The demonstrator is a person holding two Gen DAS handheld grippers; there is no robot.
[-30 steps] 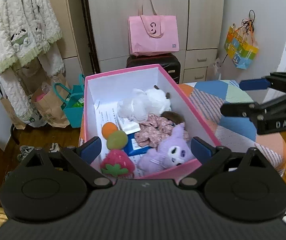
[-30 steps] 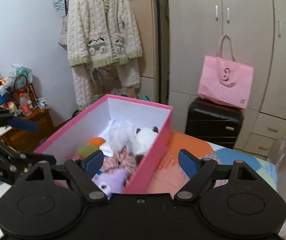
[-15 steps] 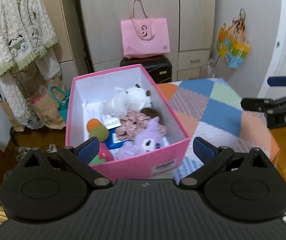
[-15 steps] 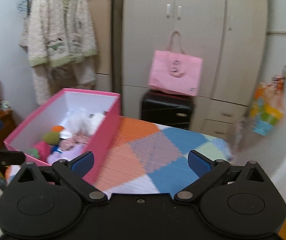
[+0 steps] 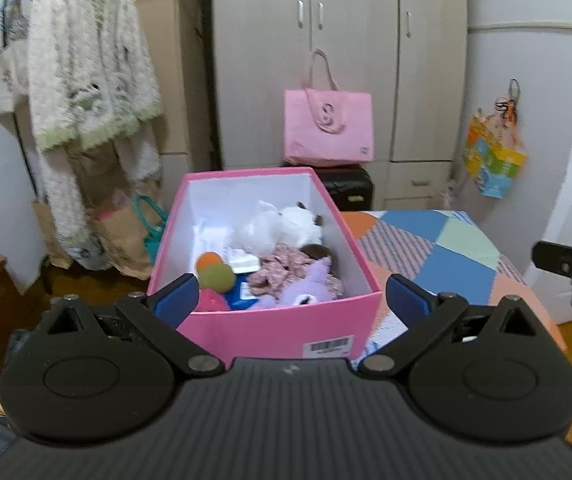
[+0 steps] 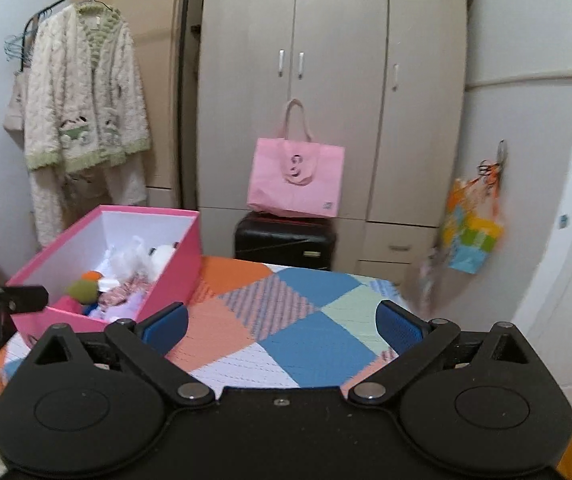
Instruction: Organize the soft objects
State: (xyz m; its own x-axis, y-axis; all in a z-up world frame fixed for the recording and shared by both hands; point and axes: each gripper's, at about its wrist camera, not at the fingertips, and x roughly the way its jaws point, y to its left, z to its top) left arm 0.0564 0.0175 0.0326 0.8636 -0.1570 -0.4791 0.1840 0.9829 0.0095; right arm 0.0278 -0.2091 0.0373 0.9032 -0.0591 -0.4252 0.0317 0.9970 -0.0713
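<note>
Jaws wide, empty; pink box bears barcode label.

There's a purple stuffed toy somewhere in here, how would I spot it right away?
Find the open pink box on the patchwork-covered surface. Look in its near right corner, just behind the front wall with the barcode sticker. The purple plush lies there beside floral fabric, the only lilac thing among the toys.

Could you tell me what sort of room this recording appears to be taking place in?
Most likely a bedroom: a tall wardrobe lines the back wall, a fluffy robe hangs on a clothes rail, and a patchwork quilt covers what looks like a bed.
</note>
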